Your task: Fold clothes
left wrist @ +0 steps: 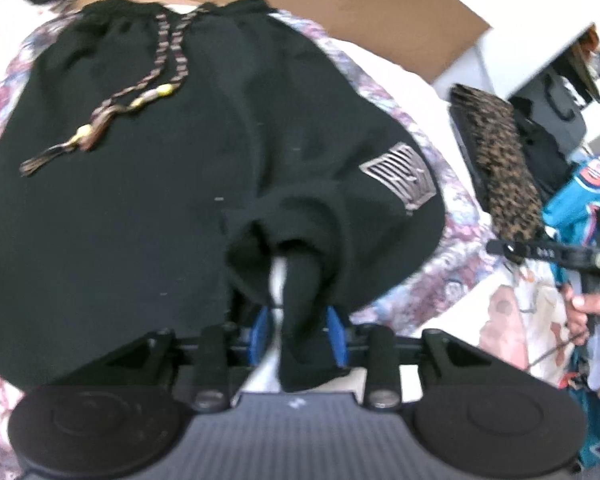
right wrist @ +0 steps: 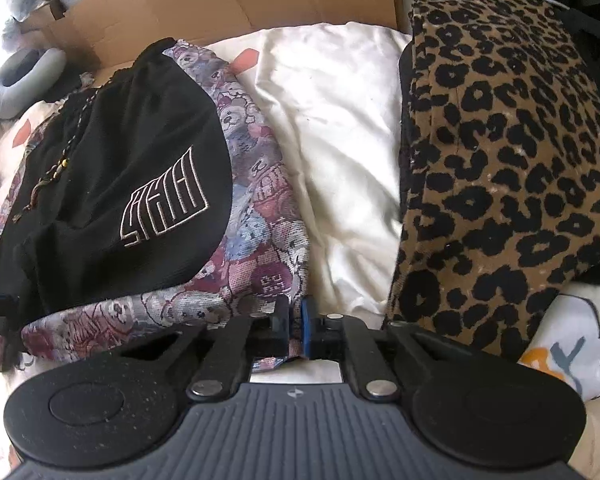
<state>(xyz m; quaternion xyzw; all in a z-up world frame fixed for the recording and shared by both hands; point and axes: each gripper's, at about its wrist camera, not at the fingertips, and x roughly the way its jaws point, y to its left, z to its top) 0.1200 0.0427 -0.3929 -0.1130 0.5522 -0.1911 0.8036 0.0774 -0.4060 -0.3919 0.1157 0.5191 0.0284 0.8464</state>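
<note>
Black shorts lie flat on our bear-print cloth; left claw stands spread around their hem, right claw pinches the cloth's edge, white bedding open beside.

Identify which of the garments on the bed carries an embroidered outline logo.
The black garment, lying on the teddy-bear print fabric; the leopard-print piece has only spots, no logo.

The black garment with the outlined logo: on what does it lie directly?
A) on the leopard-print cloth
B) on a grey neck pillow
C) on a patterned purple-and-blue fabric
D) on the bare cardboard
C: in the right wrist view the black garment rests on the patterned fabric, whose border shows all along its edge; the leopard-print cloth lies apart.
</note>
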